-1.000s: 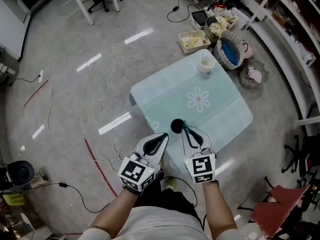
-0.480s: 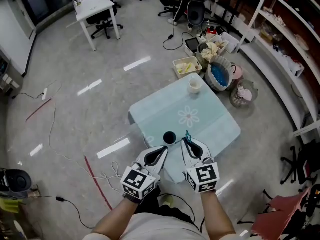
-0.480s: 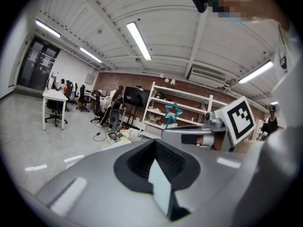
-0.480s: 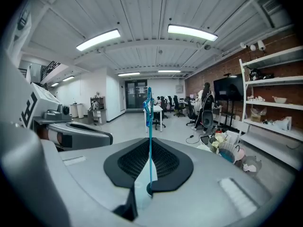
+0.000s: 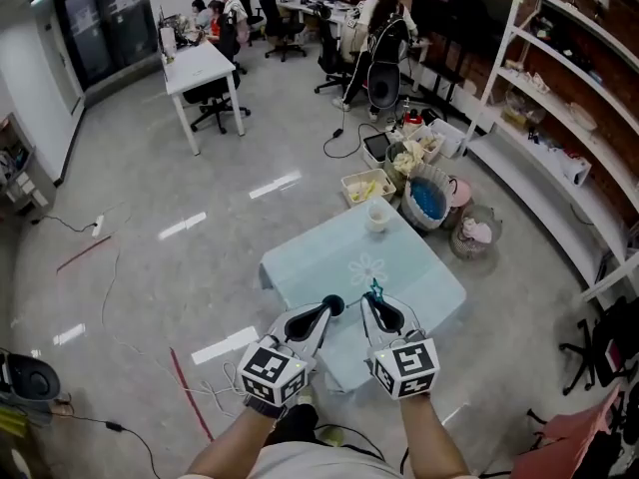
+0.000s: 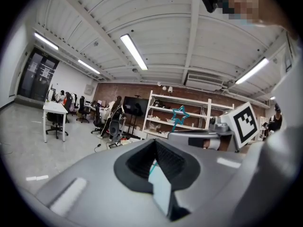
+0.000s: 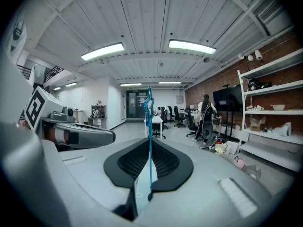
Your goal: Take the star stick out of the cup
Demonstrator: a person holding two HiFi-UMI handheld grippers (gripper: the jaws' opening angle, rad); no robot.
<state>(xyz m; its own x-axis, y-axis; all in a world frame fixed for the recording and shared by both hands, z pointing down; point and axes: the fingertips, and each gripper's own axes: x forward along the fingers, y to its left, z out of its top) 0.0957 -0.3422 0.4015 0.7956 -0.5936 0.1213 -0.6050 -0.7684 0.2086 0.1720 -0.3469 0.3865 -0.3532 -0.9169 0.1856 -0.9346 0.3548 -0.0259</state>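
The teal star stick (image 5: 376, 290) stands upright in my right gripper (image 5: 378, 305), which is shut on its thin shaft (image 7: 150, 150); the star (image 7: 149, 98) shows well above the jaws. In the left gripper view the star (image 6: 180, 115) rises over the right gripper (image 6: 208, 138). The black cup (image 5: 334, 305) sits on the pale blue table (image 5: 419, 277), just past the tip of my left gripper (image 5: 321, 313). The left gripper's jaws (image 6: 158, 167) are shut with nothing between them. Both grippers are raised and point roughly level across the room.
A white cup (image 5: 377, 215) stands at the table's far corner. Baskets and bins (image 5: 424, 200) crowd the floor beyond it, with shelving (image 5: 559, 118) to the right. A white desk (image 5: 200, 68) and seated people are far off. Cables (image 5: 200, 387) lie on the floor at left.
Both grippers have risen and tipped up toward level. The star stick has come away from the black cup, held in the right gripper. The head view has swung up to show more room.
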